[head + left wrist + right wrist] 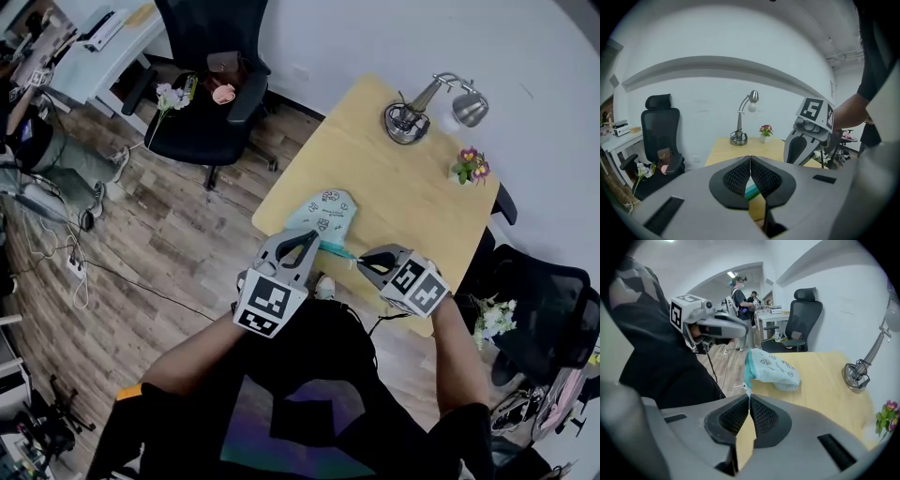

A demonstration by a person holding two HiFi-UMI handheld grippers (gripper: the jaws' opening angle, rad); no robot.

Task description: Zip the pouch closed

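Here the pale pouch (323,214) lies at the near edge of the bench (403,197), its teal zipper end toward the person. The left gripper (750,164) is clamped on that teal edge, and the right gripper (749,398) pinches the zipper pull (746,389).

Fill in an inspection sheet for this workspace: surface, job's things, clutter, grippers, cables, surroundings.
Surface: light wooden table.
Job's things: pale teal printed fabric pouch at the table's near edge; white zip pull at its end.
Clutter: silver desk lamp and small pot of pink flowers at the far side.
Grippers: left gripper shut on the pouch; right gripper shut on the zip pull.
Cables: white cables on the floor, left.
Surroundings: black office chair, wood-plank floor.
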